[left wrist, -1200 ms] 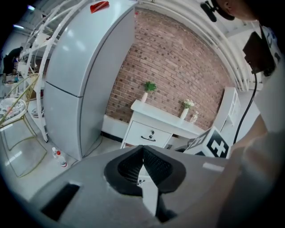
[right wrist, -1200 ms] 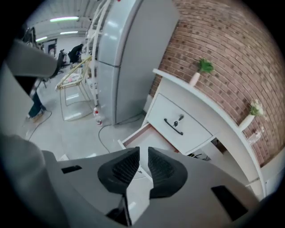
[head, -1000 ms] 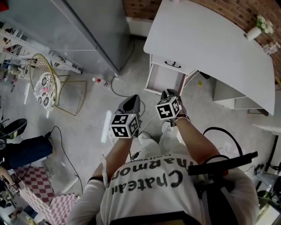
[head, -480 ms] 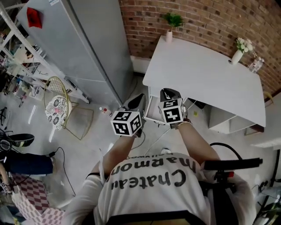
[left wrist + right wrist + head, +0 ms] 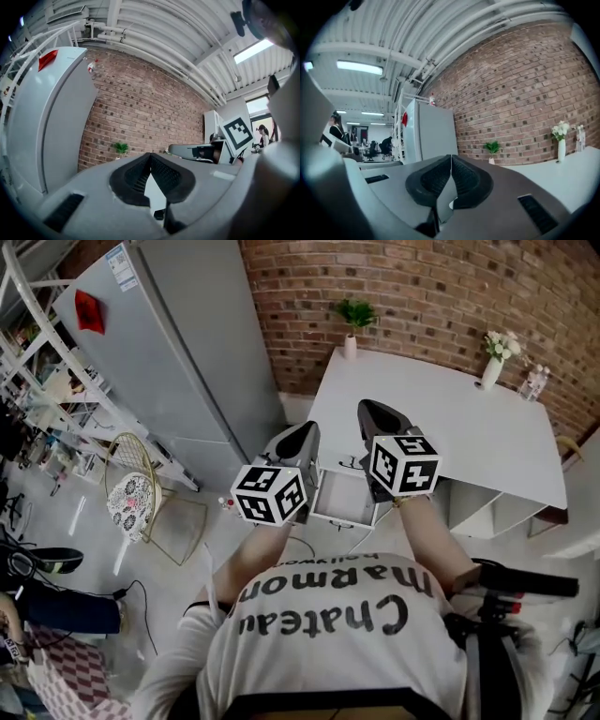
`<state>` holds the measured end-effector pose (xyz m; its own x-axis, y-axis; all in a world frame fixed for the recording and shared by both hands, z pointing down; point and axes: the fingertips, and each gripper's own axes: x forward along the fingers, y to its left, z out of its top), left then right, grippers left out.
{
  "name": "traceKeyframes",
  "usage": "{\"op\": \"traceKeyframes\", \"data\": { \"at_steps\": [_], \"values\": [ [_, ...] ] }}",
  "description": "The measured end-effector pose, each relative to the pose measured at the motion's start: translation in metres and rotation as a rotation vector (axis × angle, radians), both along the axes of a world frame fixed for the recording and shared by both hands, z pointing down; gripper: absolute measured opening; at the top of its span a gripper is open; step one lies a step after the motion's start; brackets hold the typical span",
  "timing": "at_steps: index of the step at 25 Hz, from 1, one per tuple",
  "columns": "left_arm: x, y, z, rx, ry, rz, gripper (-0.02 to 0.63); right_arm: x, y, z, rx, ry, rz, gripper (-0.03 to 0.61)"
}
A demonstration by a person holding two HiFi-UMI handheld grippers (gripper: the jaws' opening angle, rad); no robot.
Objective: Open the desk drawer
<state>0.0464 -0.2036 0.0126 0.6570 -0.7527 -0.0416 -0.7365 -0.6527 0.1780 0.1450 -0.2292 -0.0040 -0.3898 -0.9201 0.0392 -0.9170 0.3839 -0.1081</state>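
Lifting clear of the drawer (image 5: pixel 343 500), the left gripper (image 5: pixel 302 433) and the right gripper (image 5: pixel 368 410) had risen from low by its front to point level at the brick wall (image 5: pixel 422 287). The drawer stood pulled out under the white table (image 5: pixel 469 437), so the task looked done and the hands seemed to be retiring. Only the head view showed the drawer; the gripper views caught the wall, the fridge (image 5: pixel 429 133) and a potted plant (image 5: pixel 492 147) instead. They alone showed both pairs of fingers clenched tip to tip on nothing.
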Motion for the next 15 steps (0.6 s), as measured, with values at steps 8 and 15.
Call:
{"op": "traceKeyframes", "data": {
  "at_steps": [8,15],
  "values": [
    [0.018,0.008,0.017,-0.006,-0.051,0.019,0.014,0.051,0.011,0.045,-0.125,0.044,0.062,0.015],
    [0.014,0.005,0.056,-0.084,-0.06,-0.004,0.015,0.06,0.017,0.098,-0.225,0.152,0.097,0.014]
  ]
}}
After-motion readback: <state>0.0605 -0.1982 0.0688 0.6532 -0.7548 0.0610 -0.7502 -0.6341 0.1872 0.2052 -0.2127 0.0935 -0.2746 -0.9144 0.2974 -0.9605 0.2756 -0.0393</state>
